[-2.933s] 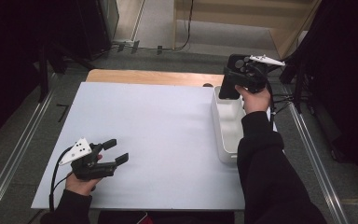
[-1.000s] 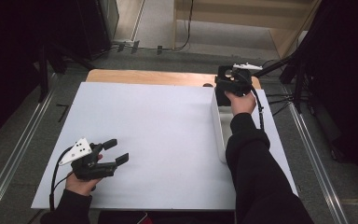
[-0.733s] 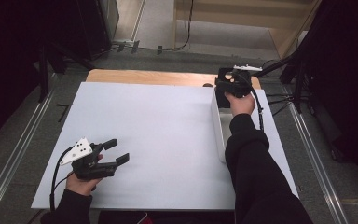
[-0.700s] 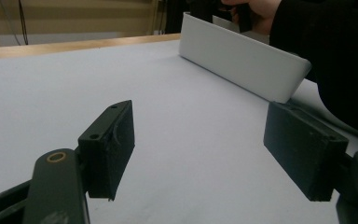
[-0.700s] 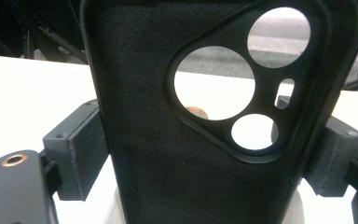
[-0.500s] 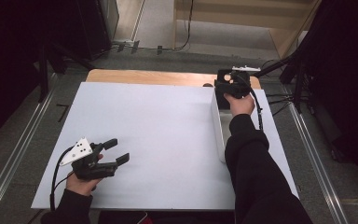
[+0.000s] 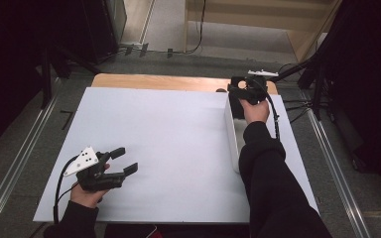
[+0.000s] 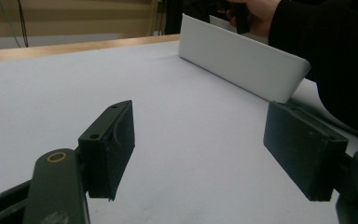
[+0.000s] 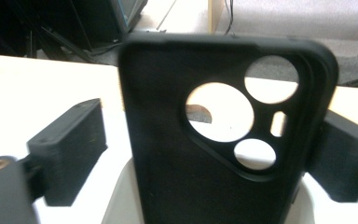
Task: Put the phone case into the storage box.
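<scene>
- My right gripper is up at the far right of the table, over the far end of a long white tray that lies along the right side.
- In the right gripper view a black phone case stands upright between my jaws, its camera cut-outs toward the top right, and its lower part goes down into the tray.
- The jaws of this gripper have just been opening. The left pad stands clearly away from the case; the right pad sits just beside the case's edge, and I cannot tell whether it touches, so I read the jaws as apart, not clamped on the case.
- My left gripper lies low over the near left part of the table, well apart from the tray, with its jaws wide apart and nothing between them.
- In the left gripper view that gripper looks across the bare white table toward the tray's side wall, with my other sleeve beyond it.
</scene>
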A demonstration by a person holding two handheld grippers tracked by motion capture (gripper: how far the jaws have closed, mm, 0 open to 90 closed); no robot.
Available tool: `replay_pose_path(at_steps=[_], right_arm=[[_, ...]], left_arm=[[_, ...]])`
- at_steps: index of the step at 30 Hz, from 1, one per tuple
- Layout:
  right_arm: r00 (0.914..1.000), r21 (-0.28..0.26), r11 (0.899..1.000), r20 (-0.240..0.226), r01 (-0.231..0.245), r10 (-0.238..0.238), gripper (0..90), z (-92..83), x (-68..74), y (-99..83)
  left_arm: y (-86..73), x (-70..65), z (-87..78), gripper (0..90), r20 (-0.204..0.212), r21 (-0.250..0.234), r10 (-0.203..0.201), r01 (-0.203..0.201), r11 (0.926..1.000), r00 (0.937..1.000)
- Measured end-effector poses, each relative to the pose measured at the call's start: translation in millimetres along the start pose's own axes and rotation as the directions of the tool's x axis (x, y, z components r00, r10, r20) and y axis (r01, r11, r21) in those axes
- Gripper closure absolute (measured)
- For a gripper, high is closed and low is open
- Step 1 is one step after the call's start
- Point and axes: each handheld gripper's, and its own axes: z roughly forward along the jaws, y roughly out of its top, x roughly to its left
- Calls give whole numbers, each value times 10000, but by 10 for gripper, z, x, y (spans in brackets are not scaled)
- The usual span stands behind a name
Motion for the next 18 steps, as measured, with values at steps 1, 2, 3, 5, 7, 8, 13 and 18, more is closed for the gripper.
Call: replay_pose_path(at_steps=[1,2,3,5,7,8,13,18], right_arm=[[10000,-40,10000,-35,-10,10,0,-6,2,4],[9999,-127,9999,-123,-60,59,1,-16,0,9],[9997,-202,9998,-221,-72,68,1,-28,-5,17],[9997,-393,9992,-235,54,-64,0,-49,-10,33],[9997,-430,9991,-246,43,-53,1,-73,-11,47],[9996,-481,9988,-271,72,-85,0,-89,-16,56],[9997,-511,9986,-199,155,-166,1,-132,-31,88],[9995,-307,9993,-197,230,-236,1,-167,-36,120]], left_arm=[[0,0,0,244,5,-1,-2,2,10000,10000],[0,-1,1,244,9,-1,4,-4,10000,10000],[0,-1,1,244,1,-4,4,-4,10000,10000],[1,0,6,244,27,-6,-4,4,10000,10000],[2,3,12,244,55,35,17,-17,10000,10000],[4,4,13,244,46,58,18,-18,10000,10000],[4,4,27,244,89,16,-18,18,10000,10000],[6,13,35,244,119,155,-32,30,9999,9999]])
